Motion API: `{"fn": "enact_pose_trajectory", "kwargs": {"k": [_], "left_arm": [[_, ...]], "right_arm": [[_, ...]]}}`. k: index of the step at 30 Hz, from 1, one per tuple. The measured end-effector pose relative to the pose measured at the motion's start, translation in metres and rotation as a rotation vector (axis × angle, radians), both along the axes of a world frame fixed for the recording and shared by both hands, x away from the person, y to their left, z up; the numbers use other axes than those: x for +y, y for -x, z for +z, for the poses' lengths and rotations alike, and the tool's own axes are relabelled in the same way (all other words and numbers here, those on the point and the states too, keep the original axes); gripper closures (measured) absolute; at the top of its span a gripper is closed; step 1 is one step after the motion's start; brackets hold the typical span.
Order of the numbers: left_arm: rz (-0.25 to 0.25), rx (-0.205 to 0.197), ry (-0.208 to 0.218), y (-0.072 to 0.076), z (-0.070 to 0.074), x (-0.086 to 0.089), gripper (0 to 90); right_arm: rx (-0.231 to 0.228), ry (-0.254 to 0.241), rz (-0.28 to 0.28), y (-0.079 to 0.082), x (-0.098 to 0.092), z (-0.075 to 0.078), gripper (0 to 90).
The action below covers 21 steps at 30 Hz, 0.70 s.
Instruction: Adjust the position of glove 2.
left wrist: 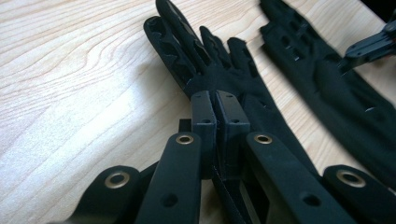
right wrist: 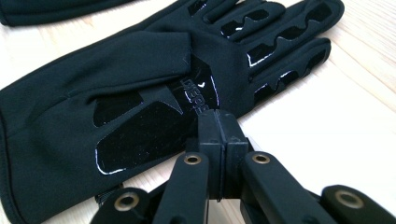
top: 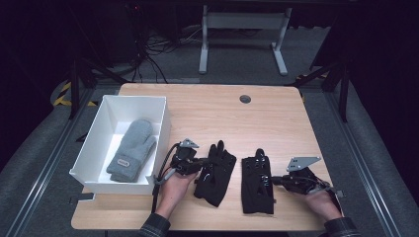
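So we've got a light wooden table with a white box off to the far side of our left fingers, and a grey mitten lying inside it. The bit that matters is the pair of black gloves lying flat side by side near our edge, long axes running away from us with fingertips pointing at the far side and cuffs toward us, the left one leaning a little to the right. The left black glove sits straight ahead of the left gripper, and the right black glove sits straight ahead of the right gripper, so each hand is the nearer one for its own glove and nothing needs crossing over. In the left gripper view the jaws are pressed together on the near edge of the left black glove, about where palm meets fingers, with fabric looking pinched between the tips. In the right gripper view it's the same deal: jaws tight together at the side edge of the right black glove, right by the shiny grip patch on the palm, so we reckon it's got a pinch of material too. Both grippers come in low and nearly level from the outer sides, pointing inward at each other, with our hands at the table's near edge. Our guess is a lift comes next, and since both grips are on a side edge, the gloves will probably hang and swing sideways off the jaws.
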<state>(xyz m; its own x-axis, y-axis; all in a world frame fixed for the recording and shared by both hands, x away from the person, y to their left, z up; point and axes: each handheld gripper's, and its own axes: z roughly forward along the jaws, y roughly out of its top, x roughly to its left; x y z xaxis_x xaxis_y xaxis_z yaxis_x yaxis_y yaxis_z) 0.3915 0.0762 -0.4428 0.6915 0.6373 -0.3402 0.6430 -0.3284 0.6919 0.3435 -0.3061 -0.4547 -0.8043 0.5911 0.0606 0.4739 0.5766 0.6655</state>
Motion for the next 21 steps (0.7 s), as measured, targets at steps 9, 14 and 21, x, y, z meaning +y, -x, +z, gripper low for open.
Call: {"fn": "enact_pose_trajectory", "kwargs": {"k": [9, 14, 21], "left_arm": [[-0.020, 0.010, 0.054, 0.005, 0.007, 0.002, 87.7], [-0.030, 0.013, 0.091, 0.008, 0.010, 0.001, 87.8], [-0.037, 0.019, 0.126, 0.008, 0.013, 0.002, 87.7]], "right_arm": [[0.001, -0.003, 0.051, 0.000, 0.025, 0.002, 90.0], [0.005, -0.005, 0.062, 0.000, 0.029, 0.001, 90.0], [0.003, -0.001, 0.083, 0.000, 0.038, 0.000, 90.0]]}}
